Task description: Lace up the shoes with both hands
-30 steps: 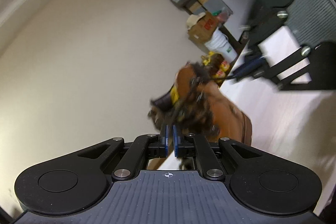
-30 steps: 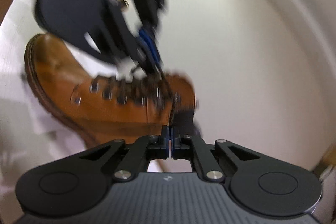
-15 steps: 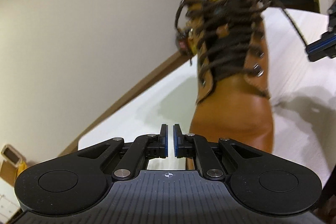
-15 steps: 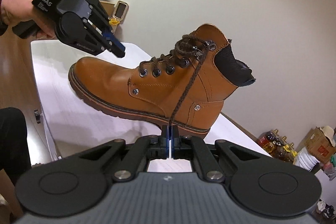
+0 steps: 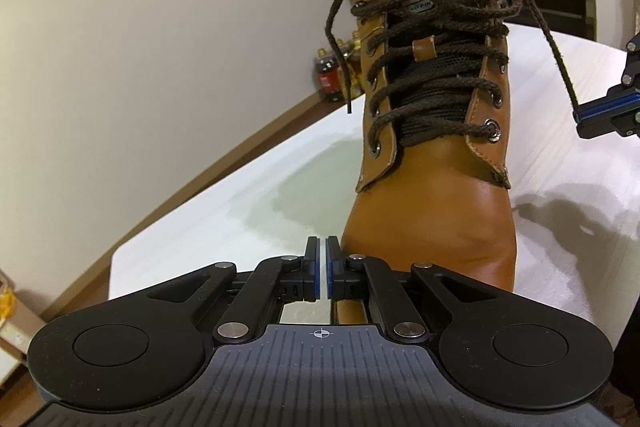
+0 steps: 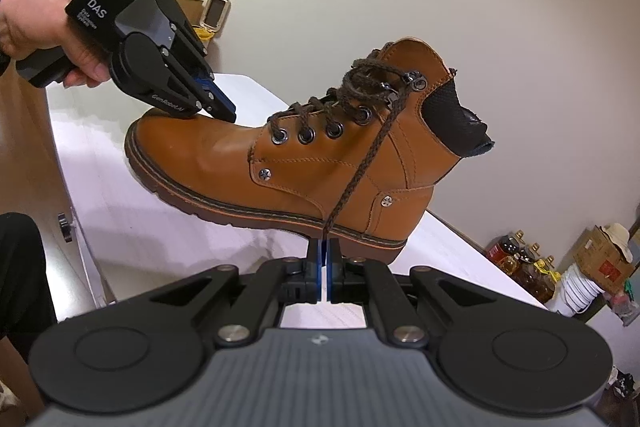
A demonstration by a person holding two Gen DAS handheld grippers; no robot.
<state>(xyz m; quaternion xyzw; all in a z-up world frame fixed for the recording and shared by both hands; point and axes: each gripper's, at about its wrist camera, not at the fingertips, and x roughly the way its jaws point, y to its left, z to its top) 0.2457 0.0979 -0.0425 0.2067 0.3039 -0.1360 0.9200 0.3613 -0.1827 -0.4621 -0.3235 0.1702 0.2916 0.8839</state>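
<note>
- Brown boot (image 6: 304,167) stands upright on the white desk (image 6: 120,211).
- Right hand-held gripper (image 6: 324,259) sits just near of the boot's heel side, pads pinched on the dark lace end (image 6: 360,171), which runs taut up to the top eyelets.
- Left hand-held gripper (image 5: 322,267) is beside the toe cap, pads nearly together with a thin gap, holding nothing.
- Other lace end (image 5: 338,39) hangs loose on the boot's left side.
</note>
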